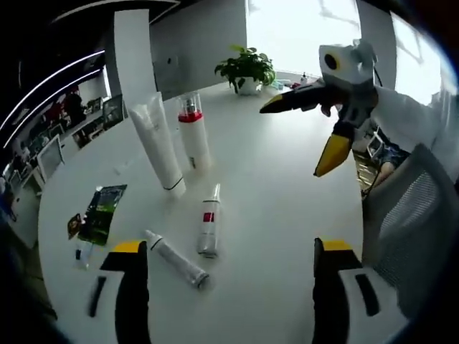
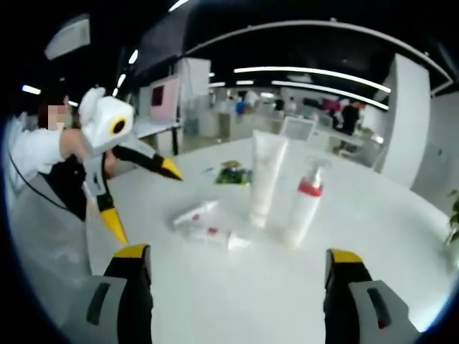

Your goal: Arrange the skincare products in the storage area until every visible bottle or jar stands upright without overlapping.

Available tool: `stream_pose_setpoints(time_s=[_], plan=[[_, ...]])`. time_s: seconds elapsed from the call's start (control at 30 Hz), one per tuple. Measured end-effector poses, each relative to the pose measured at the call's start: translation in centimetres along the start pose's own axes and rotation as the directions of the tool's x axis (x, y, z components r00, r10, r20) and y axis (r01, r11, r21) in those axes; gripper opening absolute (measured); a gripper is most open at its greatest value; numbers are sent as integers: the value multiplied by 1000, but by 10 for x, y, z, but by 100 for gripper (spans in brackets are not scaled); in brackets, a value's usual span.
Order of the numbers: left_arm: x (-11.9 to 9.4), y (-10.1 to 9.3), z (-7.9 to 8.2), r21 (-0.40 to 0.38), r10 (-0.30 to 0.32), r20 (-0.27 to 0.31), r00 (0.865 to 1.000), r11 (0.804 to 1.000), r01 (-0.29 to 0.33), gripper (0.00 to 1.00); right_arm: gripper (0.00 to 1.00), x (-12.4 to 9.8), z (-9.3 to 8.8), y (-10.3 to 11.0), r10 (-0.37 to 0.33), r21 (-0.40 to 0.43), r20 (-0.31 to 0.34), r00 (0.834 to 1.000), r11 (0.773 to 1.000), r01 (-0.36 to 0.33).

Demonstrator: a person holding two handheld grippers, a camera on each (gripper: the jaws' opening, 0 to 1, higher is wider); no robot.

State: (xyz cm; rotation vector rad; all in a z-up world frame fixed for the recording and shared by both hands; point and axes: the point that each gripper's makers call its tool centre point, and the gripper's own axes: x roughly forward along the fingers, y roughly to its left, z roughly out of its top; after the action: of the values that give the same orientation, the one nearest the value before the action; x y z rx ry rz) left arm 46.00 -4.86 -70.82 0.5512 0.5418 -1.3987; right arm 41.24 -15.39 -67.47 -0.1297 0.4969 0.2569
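Observation:
A tall white tube [image 1: 159, 143] [image 2: 265, 179] stands on its cap on the white table, with a white pump bottle with a red collar [image 1: 193, 132] [image 2: 305, 204] upright beside it. A small bottle with a red label [image 1: 209, 223] [image 2: 195, 213] lies flat, and a thin white tube [image 1: 176, 258] [image 2: 222, 236] lies close by it. My left gripper [image 1: 231, 246] [image 2: 143, 203] is open above the table, short of the lying items. My right gripper [image 2: 238, 254] [image 1: 301, 132] is open too, hovering on the opposite side. Neither holds anything.
A green packet [image 1: 104, 211] [image 2: 233, 174] and small cards lie on the table [image 1: 272, 208] beyond the tube. A potted plant [image 1: 246, 69] stands at the far edge. A mesh chair back [image 1: 409, 222] is beside the table. A person's sleeve [image 2: 36, 154] is behind the left gripper.

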Motion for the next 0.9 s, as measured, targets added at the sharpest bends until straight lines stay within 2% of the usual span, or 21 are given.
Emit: stream_pose_setpoints(time_s=[0.17,0.23,0.37,0.5,0.63,0.77,0.9], plan=[[12,7,-2,3,-8,-9,1000,1000,8,80,99,3,-6,3,15,6,-14,1000,1000,-15],[16,9,-1,10,-14,-6,1000,1000,14,73,99,3,-7,3,15,8,-18,1000,1000,-15],[24,14,-4,-20,-21,-16,1000,1000,20,79,99,4,-9,2,16,11,-21,1000,1000,-16],[30,19,-8,-22,-24,-35,999,999,23,70,99,5,-9,0,12,14,-25,1000,1000,-12],[34,20,-6,-13,-29,-28,999,1000,28,62,99,8,-12,3,20,13,-33,999,1000,-20],[40,23,-3,6,-43,-23,999,999,43,62,99,10,-15,4,27,13,-45,999,1000,-26],[43,26,-8,22,-35,-52,998,999,36,54,99,12,-14,6,32,13,-44,999,999,-32]])
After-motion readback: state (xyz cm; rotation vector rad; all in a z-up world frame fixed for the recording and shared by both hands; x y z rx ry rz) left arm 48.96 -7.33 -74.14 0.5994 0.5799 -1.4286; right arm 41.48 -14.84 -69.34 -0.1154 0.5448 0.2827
